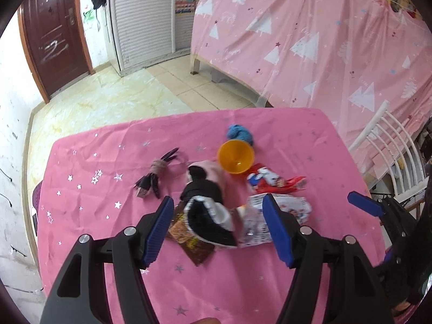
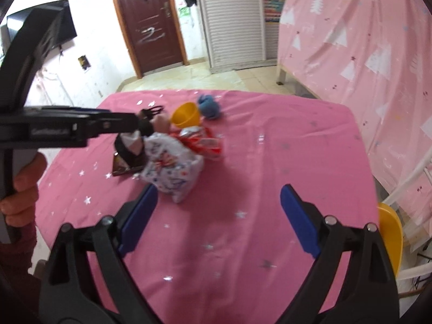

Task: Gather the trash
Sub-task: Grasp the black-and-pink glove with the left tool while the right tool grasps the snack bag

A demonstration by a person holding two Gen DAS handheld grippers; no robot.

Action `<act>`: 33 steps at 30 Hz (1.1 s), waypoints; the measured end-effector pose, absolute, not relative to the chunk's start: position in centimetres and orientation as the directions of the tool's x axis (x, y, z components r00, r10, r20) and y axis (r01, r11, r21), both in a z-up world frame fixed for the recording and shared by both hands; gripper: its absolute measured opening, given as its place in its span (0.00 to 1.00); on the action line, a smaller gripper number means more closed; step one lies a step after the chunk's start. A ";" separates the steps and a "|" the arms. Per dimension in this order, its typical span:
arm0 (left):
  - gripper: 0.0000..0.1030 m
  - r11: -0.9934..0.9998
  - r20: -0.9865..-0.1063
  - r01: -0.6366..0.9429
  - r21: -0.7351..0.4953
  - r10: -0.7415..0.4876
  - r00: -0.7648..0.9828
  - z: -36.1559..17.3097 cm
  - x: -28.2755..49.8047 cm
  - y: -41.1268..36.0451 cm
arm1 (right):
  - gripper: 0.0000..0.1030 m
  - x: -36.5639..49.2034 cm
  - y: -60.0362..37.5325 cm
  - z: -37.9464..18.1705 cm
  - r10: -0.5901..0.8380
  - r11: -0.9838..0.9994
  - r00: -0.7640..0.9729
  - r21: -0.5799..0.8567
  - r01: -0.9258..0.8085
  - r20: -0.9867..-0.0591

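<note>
- The left claw [image 1: 218, 213] hangs with its ribbed blue pads apart, gripping nothing; the black-and-white sock [image 1: 209, 221] shows in the gap between them, low in the left wrist view, and neither pad seems to press on it.
- The right claw [image 2: 218, 202] stands spread wide and empty, only bare pink cloth [image 2: 270, 148] between its pads at the bottom of its frame.
- A hand [image 2: 23, 189] at the left edge of the right view grips the left tool's handle.
- The trash sits in a heap at mid-table: a crinkled white printed wrapper [image 2: 172, 171] just ahead of the right claw's left pad, a glossy red wrapper [image 1: 275, 181] behind it, and a flat brown foil packet [image 1: 189, 240] tucked under the sock.
- Behind the heap an orange plastic cup [image 1: 235, 156] lies tilted with its mouth toward the camera, a blue knitted ball [image 1: 239, 132] touching its far side.
- A dark bundled cable [image 1: 155, 174] lies apart, left of the heap.
- The cloth is creased, strewn with silver stars; its right half is free, and the far edge drops to pale floor tiles [image 1: 108, 102].
- A white slatted chair [image 1: 388, 148] stands close to the table's right edge.
- A pink tree-print drape [image 1: 324, 40] fills the upper right; a brown door [image 1: 54, 35] stands upper left.
</note>
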State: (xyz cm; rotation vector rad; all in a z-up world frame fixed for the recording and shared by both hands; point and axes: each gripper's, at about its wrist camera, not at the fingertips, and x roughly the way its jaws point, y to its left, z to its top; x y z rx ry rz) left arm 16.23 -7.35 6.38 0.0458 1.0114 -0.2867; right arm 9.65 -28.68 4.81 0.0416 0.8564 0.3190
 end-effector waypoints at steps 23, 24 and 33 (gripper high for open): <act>0.33 0.945 -0.854 0.262 -0.195 -0.295 0.428 2.4 18.0 -5.5 | 0.62 12.3 -23.3 2.6 0.270 0.950 0.554 0.123 -0.288 -0.787; 0.32 0.945 -0.854 0.263 -0.193 -0.294 0.430 2.4 17.9 -5.4 | 0.56 12.3 -23.3 2.6 0.272 0.949 0.555 0.124 -0.290 -0.786; 0.31 0.947 -0.843 0.259 -0.190 -0.293 0.452 3.4 16.9 -4.9 | 0.26 11.6 -23.0 3.5 0.298 0.941 0.575 0.133 -0.311 -0.762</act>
